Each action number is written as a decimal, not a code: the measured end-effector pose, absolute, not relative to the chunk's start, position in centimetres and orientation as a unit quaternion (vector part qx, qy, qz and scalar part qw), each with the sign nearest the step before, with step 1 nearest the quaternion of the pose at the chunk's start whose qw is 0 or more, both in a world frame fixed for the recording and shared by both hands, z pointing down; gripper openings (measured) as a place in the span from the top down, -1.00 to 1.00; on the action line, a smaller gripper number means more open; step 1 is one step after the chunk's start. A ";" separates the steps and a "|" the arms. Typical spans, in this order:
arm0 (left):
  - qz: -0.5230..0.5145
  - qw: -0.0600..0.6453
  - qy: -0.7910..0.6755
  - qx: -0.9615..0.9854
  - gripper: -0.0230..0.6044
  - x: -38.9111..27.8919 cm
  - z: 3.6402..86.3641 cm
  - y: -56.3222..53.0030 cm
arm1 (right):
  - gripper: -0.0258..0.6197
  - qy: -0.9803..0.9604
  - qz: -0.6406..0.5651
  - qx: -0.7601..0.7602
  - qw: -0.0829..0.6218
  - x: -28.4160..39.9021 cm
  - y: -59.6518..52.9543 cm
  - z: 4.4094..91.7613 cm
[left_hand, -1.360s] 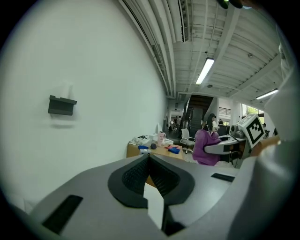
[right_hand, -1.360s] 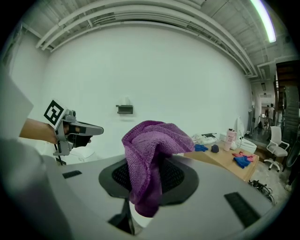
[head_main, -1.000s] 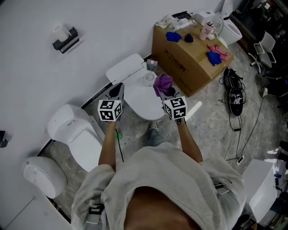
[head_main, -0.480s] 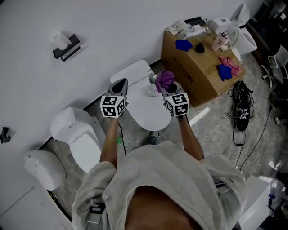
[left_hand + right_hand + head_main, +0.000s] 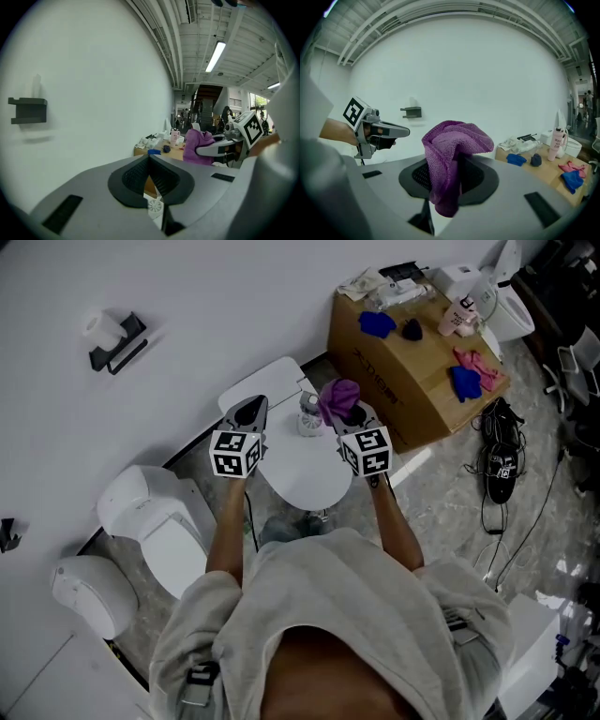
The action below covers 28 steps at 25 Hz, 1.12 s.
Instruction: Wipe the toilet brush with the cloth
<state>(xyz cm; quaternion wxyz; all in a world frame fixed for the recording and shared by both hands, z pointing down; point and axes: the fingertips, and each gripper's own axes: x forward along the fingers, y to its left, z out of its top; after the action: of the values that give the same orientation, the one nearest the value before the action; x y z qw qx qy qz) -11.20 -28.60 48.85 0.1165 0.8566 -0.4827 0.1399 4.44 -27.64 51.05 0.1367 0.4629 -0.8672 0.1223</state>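
Observation:
A purple cloth [image 5: 339, 397] sticks up from my right gripper [image 5: 351, 415], whose jaws are shut on it; in the right gripper view the cloth [image 5: 449, 140] droops over the pads. A small white round object [image 5: 308, 414], probably the toilet brush or its holder, stands at the back of a closed white toilet lid [image 5: 300, 470], just left of the cloth. My left gripper [image 5: 249, 409] hovers over the lid's left edge, jaws shut with nothing in them. Through the slit below the left gripper [image 5: 149, 160] pads the white round object [image 5: 154, 206] shows.
A cardboard box [image 5: 412, 367] with blue and pink cloths and a bottle stands to the right by the wall. Two more white toilets [image 5: 155, 512] sit at the left. A paper holder [image 5: 112, 341] hangs on the wall. Black shoes [image 5: 497, 454] and cables lie on the floor.
Both grippers have edged forward over the toilet lid, and the cloth now sits closer to the white round object. Neither gripper's jaws have changed.

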 end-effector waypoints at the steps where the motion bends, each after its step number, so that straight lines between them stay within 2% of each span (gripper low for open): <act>1: 0.142 0.118 -0.478 0.859 0.86 -10.9 49.1 -28.8 | 0.55 -0.864 0.125 0.467 0.138 4.7 -27.6 51.2; 12: 0.165 0.117 -0.380 0.903 0.86 -6.8 51.2 -31.4 | 0.55 -0.810 0.152 0.547 0.148 6.9 -25.7 52.5; 28: 0.197 0.127 -0.243 0.941 0.86 -1.8 55.3 -32.3 | 0.55 -0.785 0.191 0.567 0.162 2.5 -25.1 55.3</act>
<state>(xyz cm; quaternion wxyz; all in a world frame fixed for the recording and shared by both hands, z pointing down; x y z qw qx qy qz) -1.78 -32.34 55.30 0.1270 0.9414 -0.2427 0.1967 2.48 -25.10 55.34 0.1616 0.5665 -0.7850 0.1915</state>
